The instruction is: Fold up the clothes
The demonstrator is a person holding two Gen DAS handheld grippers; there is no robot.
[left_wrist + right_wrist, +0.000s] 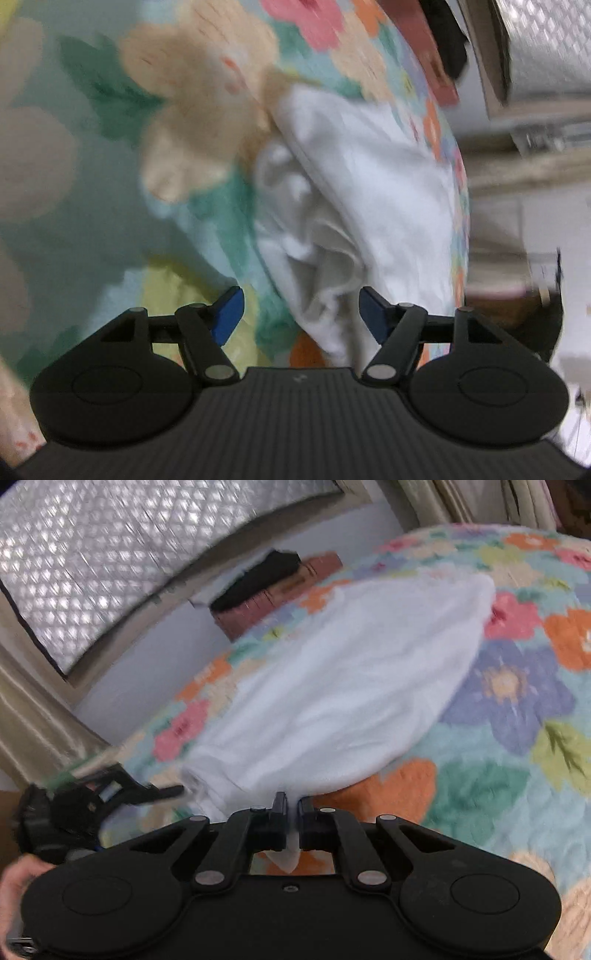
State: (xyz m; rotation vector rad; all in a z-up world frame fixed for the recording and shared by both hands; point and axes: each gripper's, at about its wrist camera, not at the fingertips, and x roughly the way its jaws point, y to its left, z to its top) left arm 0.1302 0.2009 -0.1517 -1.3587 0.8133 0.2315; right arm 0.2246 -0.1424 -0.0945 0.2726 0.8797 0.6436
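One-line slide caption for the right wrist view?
Right gripper pinches the near edge of a white garment lying on a floral blanket.

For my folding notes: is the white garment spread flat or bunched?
Partly bunched: the white garment shows crumpled folds at its near end on the floral blanket.

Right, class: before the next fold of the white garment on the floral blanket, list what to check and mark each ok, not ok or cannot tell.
1. Right claw shut on the garment edge: ok.
2. Left claw open: ok.
3. Cloth between the left claw's pads: not ok, it lies just ahead of them.
4. Garment flat: not ok, bunched near the left claw.
5. Blanket bare beside the garment: ok.
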